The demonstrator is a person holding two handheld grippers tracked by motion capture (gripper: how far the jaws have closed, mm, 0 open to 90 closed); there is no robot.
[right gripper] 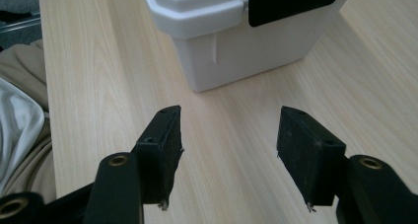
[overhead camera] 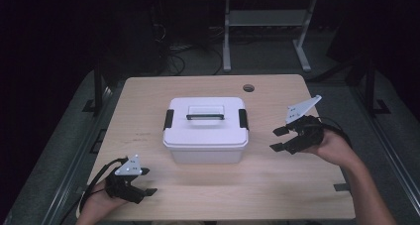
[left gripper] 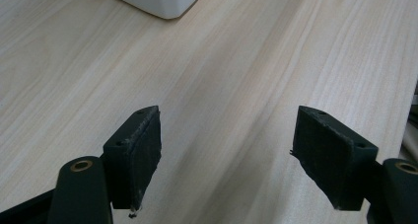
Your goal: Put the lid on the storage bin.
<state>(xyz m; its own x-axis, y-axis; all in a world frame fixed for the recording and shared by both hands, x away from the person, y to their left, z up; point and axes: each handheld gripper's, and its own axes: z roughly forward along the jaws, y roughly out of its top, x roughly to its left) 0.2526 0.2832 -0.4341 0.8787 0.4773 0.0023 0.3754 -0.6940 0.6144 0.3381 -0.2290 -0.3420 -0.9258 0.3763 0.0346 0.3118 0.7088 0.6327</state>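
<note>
Beside the box's right end, the right hand-held gripper hovers with jaws spread, empty. At the near left corner the left hand-held gripper gapes, empty too. Between them, mid pale wooden tabletop, sits the white lidded plastic box with black latches.

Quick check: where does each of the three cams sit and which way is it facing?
High view: above the person's side, looking forward and down on the light wooden table; shows both forearms, left gripper, right gripper.
Left gripper view: rides the left gripper, looks along its open jaws across bare tabletop.
Right gripper view: rides the right gripper, jaws open, facing a black latch.
Shared: all three catch the white lidded plastic box.
</note>
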